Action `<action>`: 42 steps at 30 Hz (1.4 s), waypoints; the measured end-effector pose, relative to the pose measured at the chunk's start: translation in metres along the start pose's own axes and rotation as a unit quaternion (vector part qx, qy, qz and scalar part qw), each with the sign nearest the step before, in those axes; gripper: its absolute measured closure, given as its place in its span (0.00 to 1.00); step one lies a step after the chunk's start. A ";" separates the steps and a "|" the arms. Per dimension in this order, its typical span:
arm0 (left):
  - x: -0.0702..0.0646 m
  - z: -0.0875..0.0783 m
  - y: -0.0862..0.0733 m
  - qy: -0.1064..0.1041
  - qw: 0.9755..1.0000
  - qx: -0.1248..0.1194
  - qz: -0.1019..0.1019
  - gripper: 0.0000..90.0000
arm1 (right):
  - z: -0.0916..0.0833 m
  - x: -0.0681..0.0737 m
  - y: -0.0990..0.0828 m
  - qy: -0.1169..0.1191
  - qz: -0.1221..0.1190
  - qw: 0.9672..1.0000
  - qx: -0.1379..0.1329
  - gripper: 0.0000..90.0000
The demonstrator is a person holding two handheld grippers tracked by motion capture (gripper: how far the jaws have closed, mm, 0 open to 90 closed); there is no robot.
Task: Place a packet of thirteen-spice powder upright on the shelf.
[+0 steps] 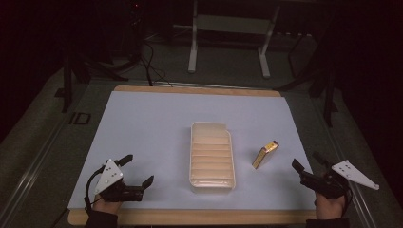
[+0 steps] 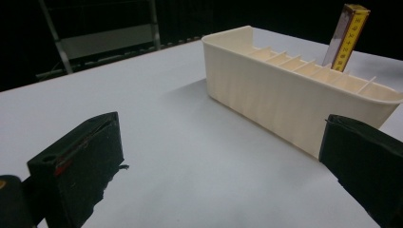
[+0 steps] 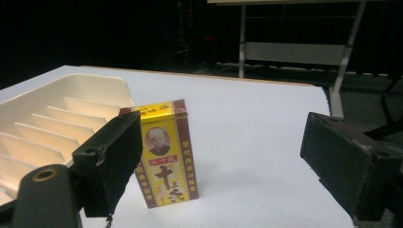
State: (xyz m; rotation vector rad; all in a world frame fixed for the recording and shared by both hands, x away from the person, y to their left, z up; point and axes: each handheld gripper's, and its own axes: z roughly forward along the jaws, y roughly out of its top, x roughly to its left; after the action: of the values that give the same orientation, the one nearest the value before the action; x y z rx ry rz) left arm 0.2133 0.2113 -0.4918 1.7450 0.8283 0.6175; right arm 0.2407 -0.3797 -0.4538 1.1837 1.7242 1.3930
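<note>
Surface: white sheet is covering the table (image 1: 142,123), and a dark room is surrounding it.
Box: small yellow box (image 1: 264,154) is standing upright toward the table's right edge, just beside the cream slotted tray (image 1: 212,183) at the middle.
Right gripper (image 1: 310,164): we are holding its jaws wide and empty, facing the box.
Left gripper (image 1: 134,170): jaws are standing wide and empty near the front left corner.
Approach: we are judging it best to straddle the box's narrow sides squarely.
Room: open sheet is lying right of the box; the tray wall is crowding its left.

A small yellow-and-maroon box (image 1: 264,154) with a portrait on its front stands upright on the white sheet, just right of a cream tray (image 1: 212,129) with slotted dividers, apart from it.
</note>
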 end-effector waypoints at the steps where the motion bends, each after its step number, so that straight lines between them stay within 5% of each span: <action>1: 0.000 0.000 0.000 -0.001 1.000 0.000 -0.002 0.01 | 0.001 0.000 0.000 0.000 -0.003 1.000 0.002 0.16; 11: -0.001 0.000 0.001 -0.007 1.000 -0.006 -0.002 0.01 | 0.003 -0.011 -0.005 0.010 0.019 1.000 0.022 0.16; 14: -0.001 0.000 0.001 -0.006 1.000 -0.006 -0.003 0.01 | 0.008 -0.018 -0.008 0.024 0.021 0.998 0.051 0.16; 19: 0.000 0.000 0.000 -0.003 1.000 -0.003 0.000 0.01 | 0.010 -0.032 -0.016 0.088 -0.017 0.992 0.092 0.16; 22: 0.000 0.001 0.000 -0.001 1.000 -0.003 0.001 0.01 | 0.014 -0.037 -0.027 0.105 -0.036 0.987 0.120 0.15; 25: 0.000 0.001 0.000 0.000 1.000 0.000 0.003 0.01 | 0.020 -0.039 -0.035 0.143 -0.048 0.977 0.147 0.15; 32: 0.000 0.002 0.000 -0.002 1.000 0.005 0.004 0.01 | 0.031 -0.035 -0.039 0.227 -0.091 0.948 0.201 0.15; 35: -0.001 0.002 0.000 -0.003 1.000 0.008 0.006 0.01 | 0.034 -0.035 -0.037 0.244 -0.102 0.940 0.216 0.15; 42: -0.001 0.003 0.000 -0.006 1.000 0.011 0.007 0.01 | 0.040 -0.035 -0.030 0.279 -0.139 0.909 0.277 0.15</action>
State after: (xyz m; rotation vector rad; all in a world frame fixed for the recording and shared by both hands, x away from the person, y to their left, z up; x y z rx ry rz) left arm 0.2145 0.2087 -0.4931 1.7743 0.8189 0.6077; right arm 0.2821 -0.3962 -0.4950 0.7789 2.7061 1.1585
